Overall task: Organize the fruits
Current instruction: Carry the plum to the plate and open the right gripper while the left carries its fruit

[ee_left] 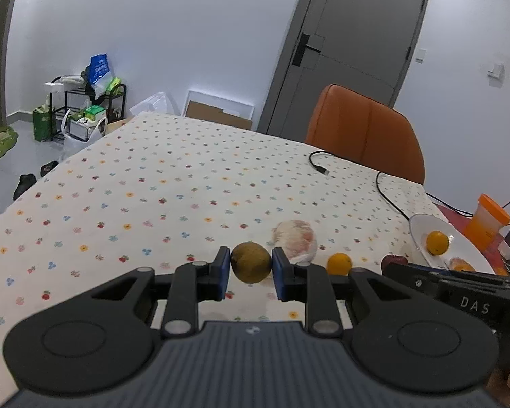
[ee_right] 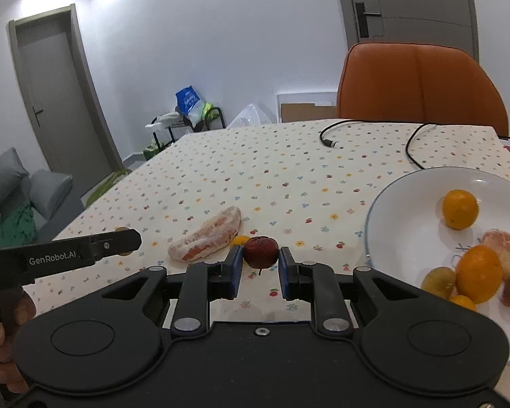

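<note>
The left gripper [ee_left: 251,268] fingers clamp a brownish fruit [ee_left: 250,262] above the desk [ee_left: 153,183]; the right gripper [ee_right: 261,265] fingers bracket a dark red fruit [ee_right: 260,251], barely apart. The plate [ee_right: 408,204] lies right.

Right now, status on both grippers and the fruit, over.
Left gripper brackets brownish-green fruit, grip unconfirmed. Right gripper open around dark red fruit. Plate partly filled. Peeled segment, small orange on table.

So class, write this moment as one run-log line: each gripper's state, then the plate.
left gripper: around brown-green fruit, grip unclear | right gripper: open, bracketing dark red fruit | plate: several fruits
</note>
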Demonstrator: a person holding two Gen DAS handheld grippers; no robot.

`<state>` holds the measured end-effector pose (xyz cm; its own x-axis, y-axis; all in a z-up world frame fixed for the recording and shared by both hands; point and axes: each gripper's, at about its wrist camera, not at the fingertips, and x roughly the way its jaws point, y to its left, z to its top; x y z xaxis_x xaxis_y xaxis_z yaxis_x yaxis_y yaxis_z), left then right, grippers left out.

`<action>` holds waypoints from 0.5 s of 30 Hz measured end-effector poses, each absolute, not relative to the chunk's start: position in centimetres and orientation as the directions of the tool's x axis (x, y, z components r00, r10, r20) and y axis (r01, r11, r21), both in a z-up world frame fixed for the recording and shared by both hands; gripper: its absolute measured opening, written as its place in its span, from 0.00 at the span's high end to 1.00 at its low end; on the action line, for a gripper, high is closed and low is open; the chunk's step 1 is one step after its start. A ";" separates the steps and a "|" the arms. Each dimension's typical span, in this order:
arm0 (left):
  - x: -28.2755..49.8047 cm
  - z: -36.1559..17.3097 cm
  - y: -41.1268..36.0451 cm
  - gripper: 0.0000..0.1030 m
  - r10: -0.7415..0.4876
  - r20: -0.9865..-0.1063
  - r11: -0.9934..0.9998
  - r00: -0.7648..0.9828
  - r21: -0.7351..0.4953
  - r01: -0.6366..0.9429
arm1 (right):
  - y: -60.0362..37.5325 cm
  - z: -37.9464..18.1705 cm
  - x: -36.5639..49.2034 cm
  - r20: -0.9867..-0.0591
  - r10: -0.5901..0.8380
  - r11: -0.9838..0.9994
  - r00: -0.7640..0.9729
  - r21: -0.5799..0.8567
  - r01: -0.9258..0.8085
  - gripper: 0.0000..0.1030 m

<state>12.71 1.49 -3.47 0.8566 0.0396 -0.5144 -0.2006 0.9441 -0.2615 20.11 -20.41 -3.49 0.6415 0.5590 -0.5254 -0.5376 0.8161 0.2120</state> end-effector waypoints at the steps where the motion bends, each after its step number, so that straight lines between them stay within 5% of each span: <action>1: 12.7 -3.3 1.3 0.76 0.038 -0.511 0.945 0.859 -0.260 -0.197 | -20.6 -3.4 20.0 -0.522 0.557 0.818 0.646 0.211 -0.535 0.80; 15: 12.9 -2.1 -1.4 0.76 -0.001 -0.483 0.959 0.875 -0.249 -0.136 | -23.2 -2.4 19.4 -0.485 0.538 0.836 0.689 0.206 -0.508 0.80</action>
